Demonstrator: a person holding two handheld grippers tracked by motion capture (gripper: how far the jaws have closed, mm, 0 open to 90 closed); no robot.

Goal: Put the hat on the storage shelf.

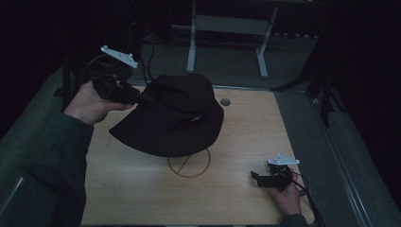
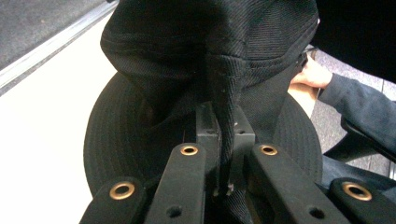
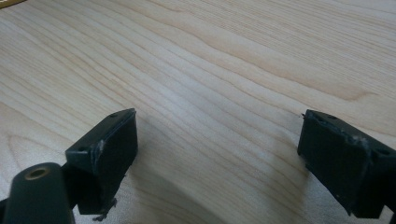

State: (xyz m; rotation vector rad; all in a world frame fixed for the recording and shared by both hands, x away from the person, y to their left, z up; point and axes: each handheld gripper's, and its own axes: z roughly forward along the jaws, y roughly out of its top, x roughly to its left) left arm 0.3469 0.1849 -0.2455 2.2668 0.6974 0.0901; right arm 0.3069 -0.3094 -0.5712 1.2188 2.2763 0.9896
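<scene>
- Black bucket hat (image 1: 172, 118), held above a pale wooden table (image 1: 246, 142), crown pinched from the side by the left gripper (image 1: 139, 98).
- In the left gripper view: jaws clenched tight on a fold of the hat's (image 2: 210, 60) crown fabric, fold standing upright between the two pads, brim spreading out below and to both sides of the jaws.
- Beyond and beneath the hanging hat: a thin gold wire stand (image 1: 189, 163) resting on the table, partly hidden by the brim.
- Right gripper (image 1: 259, 178) low at the table's near right, well apart from the hat; in the right gripper view, jaws spread wide with only bare wood grain (image 3: 224, 70) between them, grasping nothing.
- Likely handling: light, soft woven cloth, sagging and creasing under its own weight, not fragile, not slippery.
- Likely best hold: a bunched fold of the crown, as now, or the stitched brim edge, stiffer than the crown.
- Risk judged: thin fold slipping out of the pads during a swing.
</scene>
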